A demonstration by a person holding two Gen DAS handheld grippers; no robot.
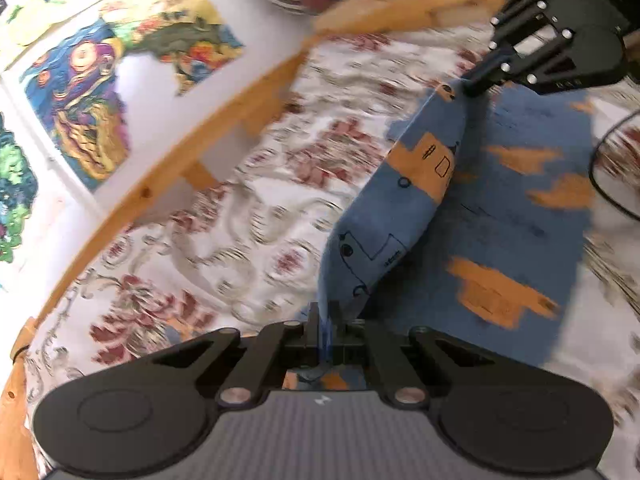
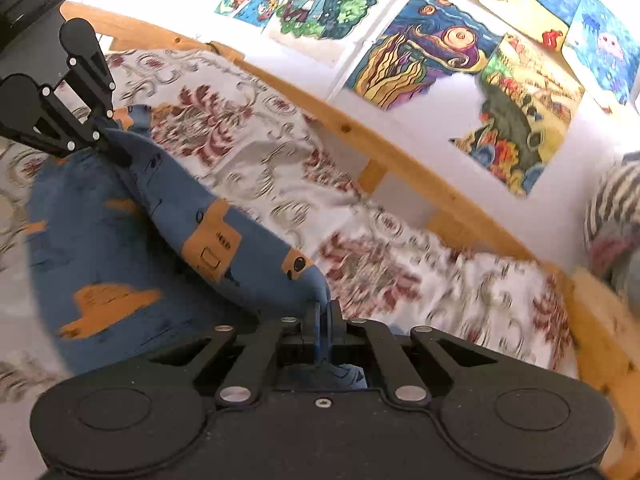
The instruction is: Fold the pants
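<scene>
You were working over a bed spread with a white, red-flowered cover, its wooden rail running along a white wall hung with bright children's drawings, and a striped bundle lay at the far end. The pants, blue with orange patches, were partly down on the cover and partly lifted: one long edge hung stretched in the air between your two hands, while the rest of the cloth lay spread beneath it. Your left claw was clenched on one end of that raised edge, with blue fabric pinched between its fingers, and your right claw was clamped on the other end in the same way. A dark cable looped on the cover just beside the pants. Both views were smeared with motion blur, so the finer creases could not be read. I judge you were mid-fold, carrying the edge across. The risks from there: each grip seemed to hold only a thin strip of cloth, so a sharp pull could slip it free and drop the fold; uneven hand heights would lay the edge down skewed; and the loose lower layer could drag and bunch, or catch that cable.
</scene>
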